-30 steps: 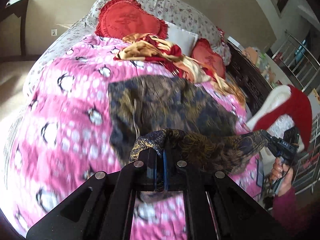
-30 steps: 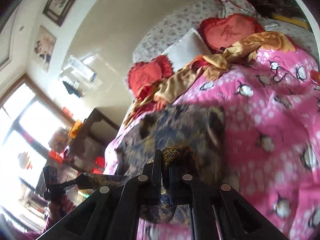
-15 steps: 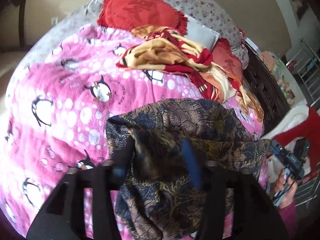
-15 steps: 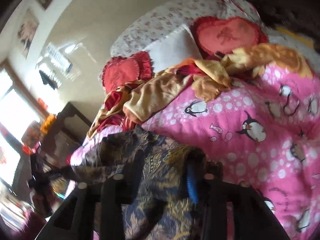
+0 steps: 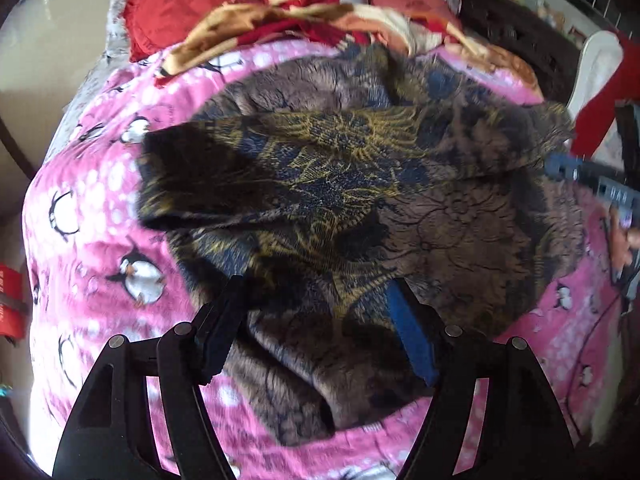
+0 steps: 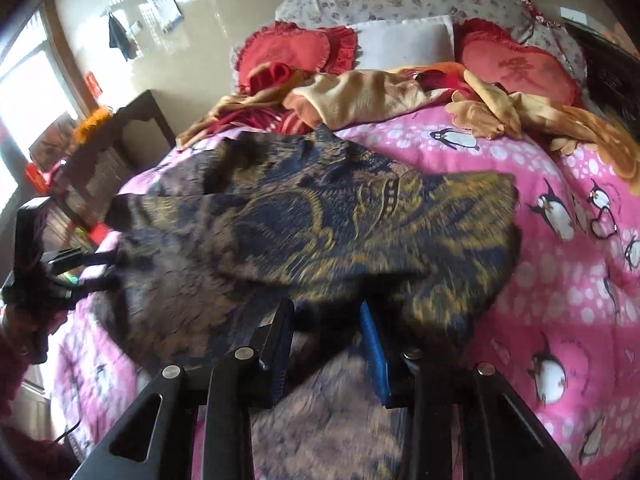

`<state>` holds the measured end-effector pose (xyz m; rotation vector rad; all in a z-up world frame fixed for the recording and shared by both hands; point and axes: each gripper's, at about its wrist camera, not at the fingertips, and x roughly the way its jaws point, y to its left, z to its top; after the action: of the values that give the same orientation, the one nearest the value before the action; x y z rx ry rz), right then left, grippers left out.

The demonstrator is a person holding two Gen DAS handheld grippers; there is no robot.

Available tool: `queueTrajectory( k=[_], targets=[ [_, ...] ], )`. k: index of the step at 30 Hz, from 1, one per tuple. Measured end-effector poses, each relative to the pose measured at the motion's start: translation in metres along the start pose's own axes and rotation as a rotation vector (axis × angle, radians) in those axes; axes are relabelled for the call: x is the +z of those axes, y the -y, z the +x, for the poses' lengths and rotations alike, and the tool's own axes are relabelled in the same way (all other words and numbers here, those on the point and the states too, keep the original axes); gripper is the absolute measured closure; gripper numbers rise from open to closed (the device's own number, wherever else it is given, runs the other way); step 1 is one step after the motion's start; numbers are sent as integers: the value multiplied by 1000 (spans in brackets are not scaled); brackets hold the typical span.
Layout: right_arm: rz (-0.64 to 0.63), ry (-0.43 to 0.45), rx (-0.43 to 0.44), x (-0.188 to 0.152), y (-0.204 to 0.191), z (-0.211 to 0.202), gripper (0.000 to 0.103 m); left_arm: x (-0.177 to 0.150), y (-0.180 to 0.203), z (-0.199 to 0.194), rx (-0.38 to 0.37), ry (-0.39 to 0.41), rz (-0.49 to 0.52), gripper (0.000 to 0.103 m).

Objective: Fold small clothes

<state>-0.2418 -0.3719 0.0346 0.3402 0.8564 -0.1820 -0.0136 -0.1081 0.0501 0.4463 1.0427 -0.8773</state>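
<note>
A dark blue and gold patterned garment (image 5: 360, 184) lies on the pink penguin blanket (image 5: 100, 248), its near edge folded over onto the rest. It also shows in the right wrist view (image 6: 304, 232). My left gripper (image 5: 316, 292) is open and empty just above the garment's near part. My right gripper (image 6: 326, 316) is open and empty over the garment's near edge. The right gripper shows at the right edge of the left wrist view (image 5: 592, 180), and the left gripper shows at the left of the right wrist view (image 6: 92, 268).
Red heart cushions (image 6: 516, 68) and a white pillow (image 6: 404, 44) lie at the bed's head. A gold and red cloth (image 6: 360, 96) is crumpled behind the garment. A dark wooden cabinet (image 6: 116, 144) stands beside the bed.
Both grippers carried the garment's near edge forward over the rest, then opened and let it go. The folded edge now lies on the garment.
</note>
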Motion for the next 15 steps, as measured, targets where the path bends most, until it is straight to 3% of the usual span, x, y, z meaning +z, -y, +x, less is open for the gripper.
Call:
queueTrajectory(
  k=[2, 5, 11, 13, 15],
  targets=[
    [20, 49, -22, 20, 5, 8, 70, 17, -8, 7, -3, 18, -34, 31],
    [52, 147, -52, 56, 15, 13, 70, 52, -37, 1, -60, 101, -177, 31],
    [140, 205, -87, 99, 35, 19, 70, 94, -96, -22, -179, 228, -459, 31],
    [161, 227, -69, 93, 33, 0, 65, 93, -99, -33, -170, 260, -467, 31],
    [141, 234, -34, 82, 26, -11, 64, 90, -94, -44, -142, 289, -412, 31]
  ],
)
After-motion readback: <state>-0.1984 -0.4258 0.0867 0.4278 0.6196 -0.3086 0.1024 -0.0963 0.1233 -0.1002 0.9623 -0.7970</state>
